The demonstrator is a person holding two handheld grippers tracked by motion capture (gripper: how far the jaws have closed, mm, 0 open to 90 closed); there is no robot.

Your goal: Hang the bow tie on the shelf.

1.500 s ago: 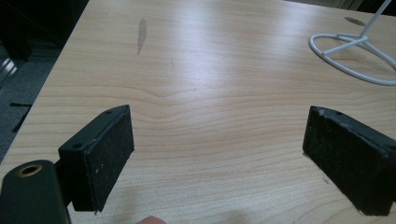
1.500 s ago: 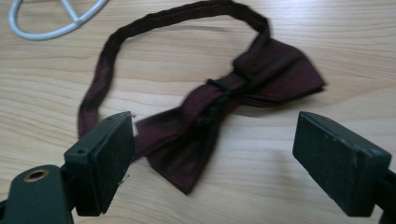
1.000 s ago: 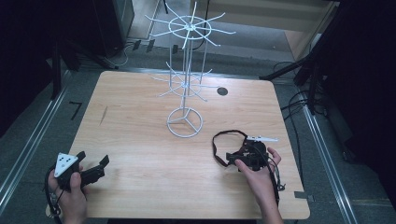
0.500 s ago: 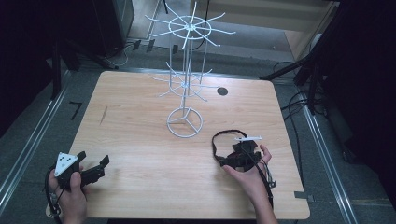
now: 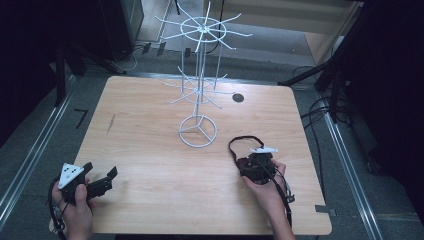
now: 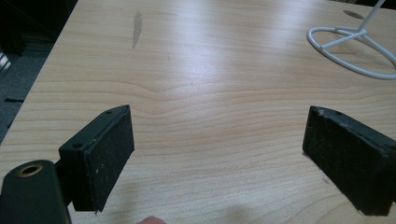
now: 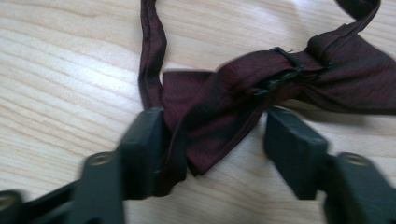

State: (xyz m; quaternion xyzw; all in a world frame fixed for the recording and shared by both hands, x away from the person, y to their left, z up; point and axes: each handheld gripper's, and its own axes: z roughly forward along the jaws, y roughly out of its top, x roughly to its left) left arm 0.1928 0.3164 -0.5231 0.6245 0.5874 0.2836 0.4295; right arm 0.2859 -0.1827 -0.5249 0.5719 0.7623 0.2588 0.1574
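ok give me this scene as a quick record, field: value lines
surface: wooden table
held thing: dark red bow tie with strap, lying on the table
right gripper: jaws either side of the bow tie's wing, not yet closed
left gripper: open, nothing between the jaws, near the table's front left corner
other thing: white wire rack, standing mid-table, hooks bare

You see a white wire rack (image 5: 198, 90) standing mid-table, its ring base nearer the far edge; a dark round mark (image 5: 238, 98) lies beyond it.
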